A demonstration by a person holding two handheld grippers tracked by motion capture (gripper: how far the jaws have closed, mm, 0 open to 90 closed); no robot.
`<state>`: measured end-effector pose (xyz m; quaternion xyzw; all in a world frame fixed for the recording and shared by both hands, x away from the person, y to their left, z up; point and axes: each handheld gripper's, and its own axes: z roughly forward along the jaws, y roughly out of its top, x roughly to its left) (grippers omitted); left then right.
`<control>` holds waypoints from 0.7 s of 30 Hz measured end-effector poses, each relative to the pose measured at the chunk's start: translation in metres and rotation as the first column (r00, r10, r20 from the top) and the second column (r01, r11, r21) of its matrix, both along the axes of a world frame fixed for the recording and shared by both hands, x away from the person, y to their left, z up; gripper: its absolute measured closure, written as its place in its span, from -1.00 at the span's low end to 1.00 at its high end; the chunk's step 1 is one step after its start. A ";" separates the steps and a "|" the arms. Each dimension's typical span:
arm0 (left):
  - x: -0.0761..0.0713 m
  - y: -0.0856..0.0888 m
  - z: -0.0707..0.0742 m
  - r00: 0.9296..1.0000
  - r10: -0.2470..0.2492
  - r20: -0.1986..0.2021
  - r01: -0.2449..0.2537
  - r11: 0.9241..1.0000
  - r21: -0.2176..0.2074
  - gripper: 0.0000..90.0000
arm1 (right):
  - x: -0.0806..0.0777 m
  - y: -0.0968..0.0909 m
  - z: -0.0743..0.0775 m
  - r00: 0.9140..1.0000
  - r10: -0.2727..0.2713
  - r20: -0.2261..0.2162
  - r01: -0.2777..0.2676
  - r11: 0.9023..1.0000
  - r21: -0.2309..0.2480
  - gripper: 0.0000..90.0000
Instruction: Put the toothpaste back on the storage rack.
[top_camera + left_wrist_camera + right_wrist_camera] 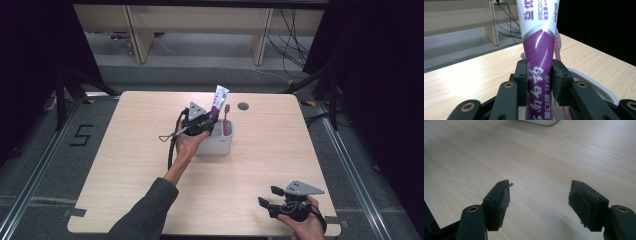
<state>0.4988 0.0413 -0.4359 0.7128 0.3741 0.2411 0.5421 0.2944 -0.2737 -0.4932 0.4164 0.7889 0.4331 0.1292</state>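
Note:
A purple and white toothpaste tube stands upright, its lower end inside a white cup-like holder in the middle of the table. My left gripper is shut on the tube; in the left gripper view both pads press the tube at its purple part, with my left gripper over the holder's rim. A pink toothbrush stands in the same holder, seen behind the tube as a pink toothbrush. My right gripper rests near the front right edge, and the right gripper is open over bare wood.
The wooden table has a round cable hole near its far edge. A black cable trails from the left gripper along the forearm. Dark curtains and desk legs stand beyond the table.

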 end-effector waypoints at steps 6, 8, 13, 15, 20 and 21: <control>-0.003 -0.004 0.000 1.000 -0.008 -0.015 0.009 0.999 0.046 0.49 | 0.000 0.000 0.000 1.000 0.004 0.007 -0.004 1.000 -0.004 -0.25; -0.003 -0.005 -0.001 1.000 -0.005 -0.023 0.007 0.998 0.058 0.48 | -0.001 0.002 0.000 1.000 -0.002 -0.028 0.003 1.000 0.006 -0.25; -0.007 -0.002 0.007 1.000 -0.013 0.009 0.013 0.999 0.030 0.65 | 0.000 0.001 0.000 1.000 0.003 -0.023 -0.003 1.000 0.003 -0.25; -0.010 0.000 0.014 1.000 -0.017 0.023 0.017 1.000 0.024 0.58 | 0.000 0.002 -0.001 1.000 0.001 -0.010 -0.001 1.000 -0.001 -0.25; -0.016 0.003 0.023 0.999 -0.029 0.028 0.028 0.999 0.035 0.54 | -0.001 0.003 -0.001 1.000 0.003 -0.015 -0.004 1.000 -0.002 -0.25; -0.016 0.004 0.023 0.999 -0.027 0.027 0.026 0.999 0.035 0.53 | 0.000 0.001 -0.001 1.000 0.014 0.005 -0.014 1.000 -0.021 -0.25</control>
